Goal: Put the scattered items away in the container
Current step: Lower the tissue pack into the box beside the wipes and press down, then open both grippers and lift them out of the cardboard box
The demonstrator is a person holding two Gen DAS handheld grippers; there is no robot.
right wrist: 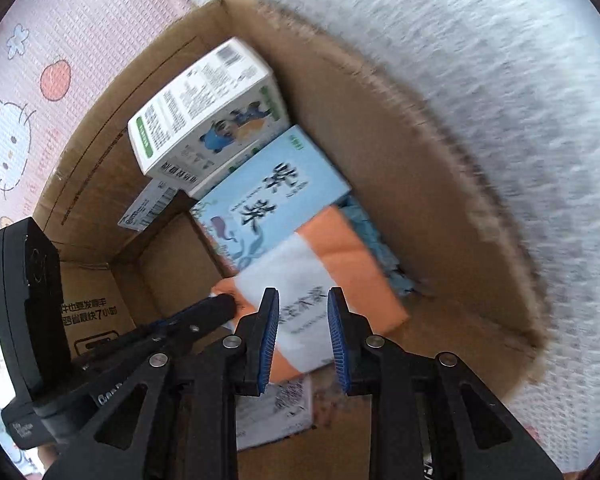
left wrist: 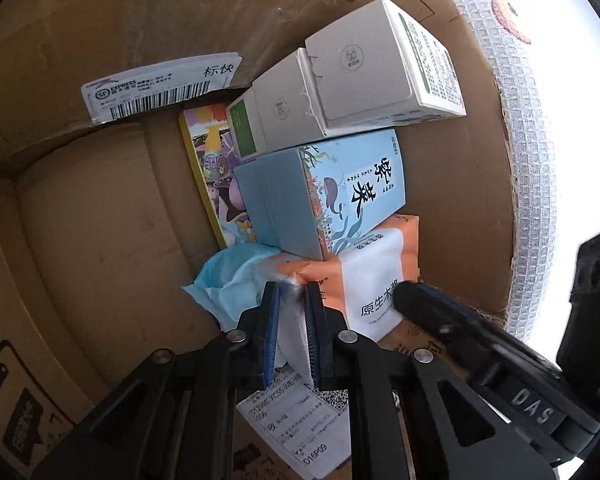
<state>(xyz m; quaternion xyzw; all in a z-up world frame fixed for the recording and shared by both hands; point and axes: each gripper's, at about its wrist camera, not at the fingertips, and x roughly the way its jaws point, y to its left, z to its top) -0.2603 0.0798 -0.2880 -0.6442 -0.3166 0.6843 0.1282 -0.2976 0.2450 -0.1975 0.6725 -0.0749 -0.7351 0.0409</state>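
Inside the cardboard box lies an orange and white tissue pack. A light blue box rests on it, and two white boxes sit higher up. My left gripper is shut on the pack's crimped plastic end. In the right wrist view my right gripper hovers over the same tissue pack. Its jaws stand a little apart and the pads press on nothing. One right fingertip shows at the pack's near corner.
A colourful book leans behind the boxes, and a blue cloth lies under the pack. Shipping labels sit on the box wall and floor. Outside are a cartoon mat and white knit fabric.
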